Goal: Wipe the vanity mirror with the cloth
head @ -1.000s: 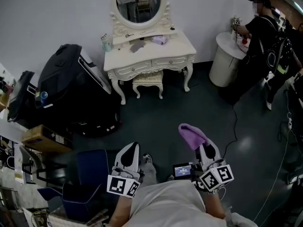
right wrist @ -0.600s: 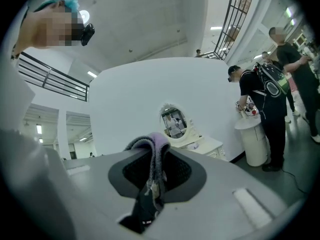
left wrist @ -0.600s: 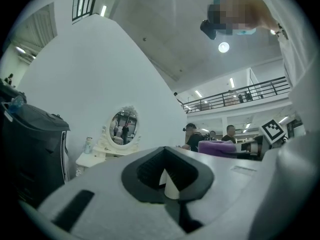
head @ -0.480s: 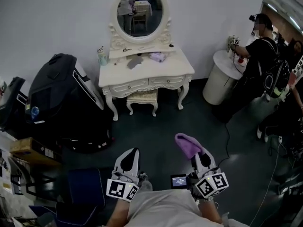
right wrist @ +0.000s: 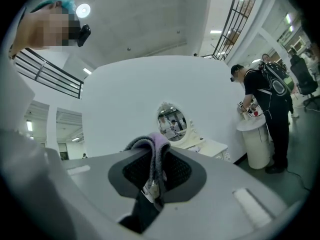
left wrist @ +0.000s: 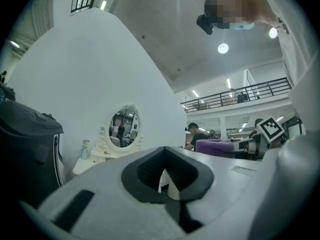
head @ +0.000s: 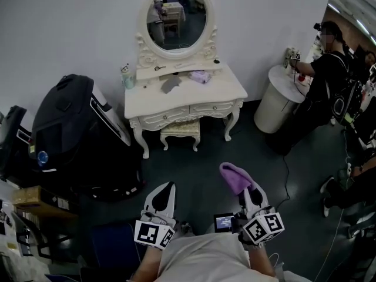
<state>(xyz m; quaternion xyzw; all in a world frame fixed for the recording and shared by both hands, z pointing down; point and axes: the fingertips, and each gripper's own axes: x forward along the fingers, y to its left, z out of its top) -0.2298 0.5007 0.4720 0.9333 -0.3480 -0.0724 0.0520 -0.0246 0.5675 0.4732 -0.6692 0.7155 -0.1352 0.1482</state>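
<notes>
Open floor (head: 197, 166) before the vanity table (head: 223, 91), stool (head: 180, 131) tucked under it, black case (head: 64, 128) left of it, round stand (head: 277, 101) and person (head: 326, 78) right of it, clutter (head: 171, 84) below its mirror (head: 177, 19).

Head view: dim and bluish, the floor (head: 200, 157) nearly black, the white wall (head: 70, 28) evenly lit; the edges bow strongly. The gripper views are brighter, with ceiling lamps (left wrist: 223, 48) flaring and corners vignetted black. The cloth (right wrist: 156, 143) between the near jaws looks soft; the mirror (right wrist: 171, 121) is sharp.
</notes>
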